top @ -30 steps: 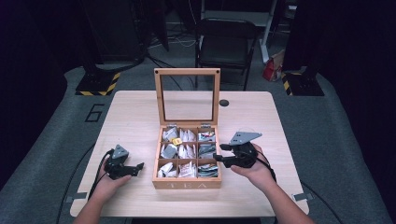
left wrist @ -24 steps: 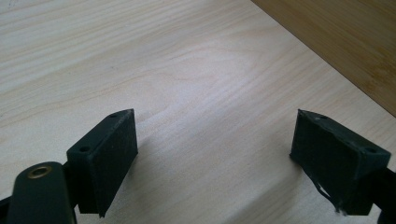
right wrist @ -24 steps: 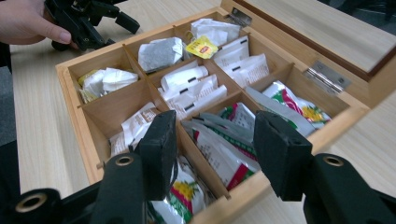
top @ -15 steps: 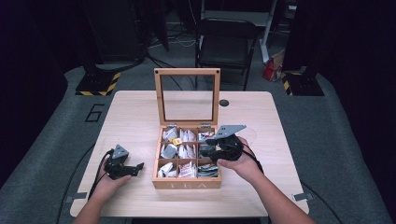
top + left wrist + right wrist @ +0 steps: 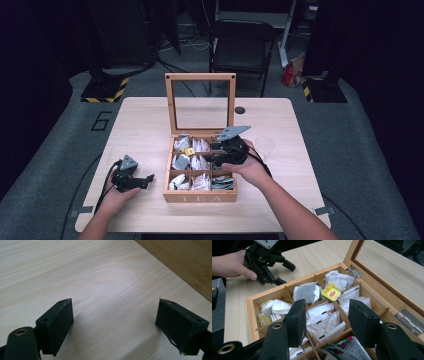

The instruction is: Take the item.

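An open wooden tea box (image 5: 200,196) with a glass lid (image 5: 201,100) standing upright sits mid-table, its compartments full of tea bags (image 5: 325,317). A yellow-tagged bag (image 5: 331,292) lies in a far compartment. My right gripper (image 5: 216,154) hovers over the box's right side, open, jaws apart above the white bags (image 5: 327,322) with nothing between them. My left gripper (image 5: 145,180) rests on the table left of the box, open and holding nothing (image 5: 115,322); it also appears far off as the left gripper (image 5: 280,272) beside the box.
The light wooden table (image 5: 150,125) has bare room left and behind the box. A small dark disc (image 5: 240,110) lies behind the lid, and a clear cup (image 5: 264,145) stands right of the box. A chair (image 5: 240,45) stands beyond the table.
My right gripper has moved left from beside the box to over its right compartments. The left gripper has stayed put.
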`<act>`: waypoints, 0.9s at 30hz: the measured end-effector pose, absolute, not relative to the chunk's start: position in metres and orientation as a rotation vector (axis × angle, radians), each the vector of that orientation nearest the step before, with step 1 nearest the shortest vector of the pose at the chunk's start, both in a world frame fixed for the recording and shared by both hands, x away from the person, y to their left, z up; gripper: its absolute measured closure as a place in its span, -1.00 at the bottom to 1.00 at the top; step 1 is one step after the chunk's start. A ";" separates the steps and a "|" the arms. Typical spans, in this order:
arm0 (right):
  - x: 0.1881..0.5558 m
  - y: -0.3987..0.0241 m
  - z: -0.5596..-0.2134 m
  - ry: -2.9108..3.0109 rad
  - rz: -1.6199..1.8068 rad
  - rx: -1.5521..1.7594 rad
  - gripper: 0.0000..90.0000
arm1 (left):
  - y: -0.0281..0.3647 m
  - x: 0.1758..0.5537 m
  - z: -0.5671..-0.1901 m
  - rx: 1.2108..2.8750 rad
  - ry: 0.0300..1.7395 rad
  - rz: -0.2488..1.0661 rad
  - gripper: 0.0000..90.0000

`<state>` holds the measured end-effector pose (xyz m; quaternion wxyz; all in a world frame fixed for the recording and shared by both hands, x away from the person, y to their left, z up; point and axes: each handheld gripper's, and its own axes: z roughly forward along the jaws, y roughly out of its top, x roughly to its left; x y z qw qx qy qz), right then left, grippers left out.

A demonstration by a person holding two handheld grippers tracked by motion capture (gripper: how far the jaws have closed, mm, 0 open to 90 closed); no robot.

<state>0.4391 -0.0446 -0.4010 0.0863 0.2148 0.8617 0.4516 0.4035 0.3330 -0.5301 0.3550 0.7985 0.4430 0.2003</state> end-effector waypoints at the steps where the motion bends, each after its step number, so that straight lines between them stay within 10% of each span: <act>1: 0.440 -0.043 -0.401 2.572 1.344 0.653 0.07 | 0.333 0.404 -0.530 2.064 1.145 0.519 -0.69; 27: 0.463 0.006 -0.420 2.649 1.288 0.588 0.05 | 0.333 0.403 -0.530 2.061 1.146 0.518 -0.69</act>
